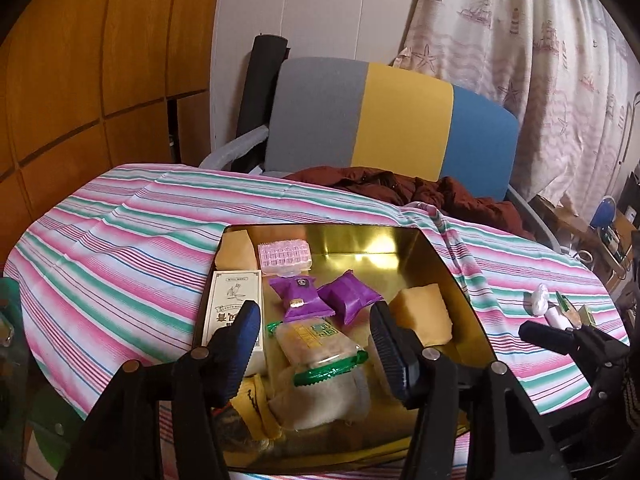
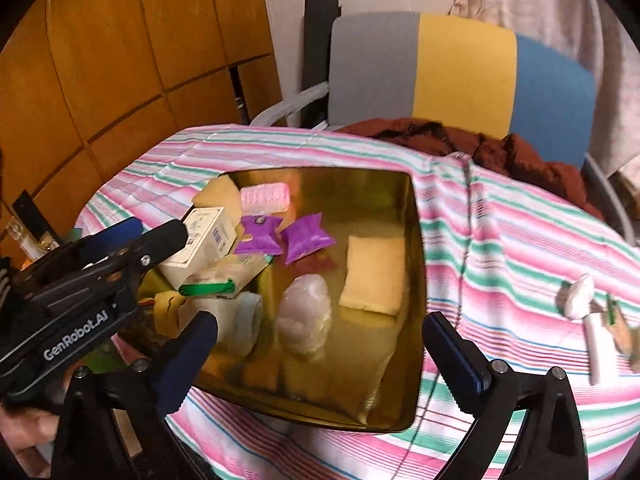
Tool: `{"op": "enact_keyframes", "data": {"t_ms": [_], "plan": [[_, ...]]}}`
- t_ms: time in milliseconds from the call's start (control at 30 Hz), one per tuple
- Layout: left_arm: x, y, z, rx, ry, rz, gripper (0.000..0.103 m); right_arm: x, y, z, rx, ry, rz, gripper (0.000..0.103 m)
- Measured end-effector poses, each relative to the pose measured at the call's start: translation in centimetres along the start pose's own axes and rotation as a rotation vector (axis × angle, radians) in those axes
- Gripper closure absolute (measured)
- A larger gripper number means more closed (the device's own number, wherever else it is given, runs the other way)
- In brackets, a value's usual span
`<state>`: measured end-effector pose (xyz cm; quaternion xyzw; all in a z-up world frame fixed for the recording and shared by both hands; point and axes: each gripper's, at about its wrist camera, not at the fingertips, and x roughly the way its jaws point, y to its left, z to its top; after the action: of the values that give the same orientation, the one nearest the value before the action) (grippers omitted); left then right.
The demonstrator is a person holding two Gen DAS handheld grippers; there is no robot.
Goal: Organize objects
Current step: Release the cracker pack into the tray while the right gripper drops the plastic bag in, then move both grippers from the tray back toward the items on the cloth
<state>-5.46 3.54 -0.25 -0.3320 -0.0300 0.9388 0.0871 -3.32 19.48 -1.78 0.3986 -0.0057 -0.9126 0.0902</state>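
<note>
A gold tray [image 1: 448, 264] [image 2: 416, 248] sits on the striped tablecloth. It holds a white box [image 1: 232, 308] [image 2: 204, 236], a pink packet [image 1: 285, 258] [image 2: 266, 197], two purple packets [image 1: 348, 294] [image 2: 306, 238], a pale yellow packet [image 1: 422, 314] [image 2: 374, 276], a clear packet with green ends [image 1: 320, 346] and a clear wrapped lump [image 2: 306, 314]. My left gripper [image 1: 316, 348] hovers open above the green-ended packet, holding nothing. Over the tray's near edge my right gripper [image 2: 324, 356] is open and empty.
Small loose items lie on the cloth right of the tray: a white packet [image 2: 578, 294] [image 1: 538, 300] and a white stick [image 2: 596, 344]. A grey, yellow and blue chair [image 1: 400, 120] with a dark red garment [image 1: 420, 192] stands behind the table. Wooden panels stand at left.
</note>
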Motion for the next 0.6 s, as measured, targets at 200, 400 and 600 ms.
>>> {"op": "enact_keyframes", "data": {"t_ms": [200, 400, 600], "plan": [[-1.0, -0.1, -0.3, 0.009, -0.013, 0.010, 0.045, -0.9, -0.2, -0.4, 0.025, -0.033, -0.056, 0.000], [-1.4, 0.1, -0.8, 0.015, -0.004, 0.029, 0.045, -1.7, -0.6, -0.6, 0.043, -0.060, -0.127, 0.000], [-2.0, -0.2, -1.5, 0.030, 0.000, 0.032, 0.045, -2.1, -1.1, -0.7, 0.058, -0.072, -0.181, 0.000]]}}
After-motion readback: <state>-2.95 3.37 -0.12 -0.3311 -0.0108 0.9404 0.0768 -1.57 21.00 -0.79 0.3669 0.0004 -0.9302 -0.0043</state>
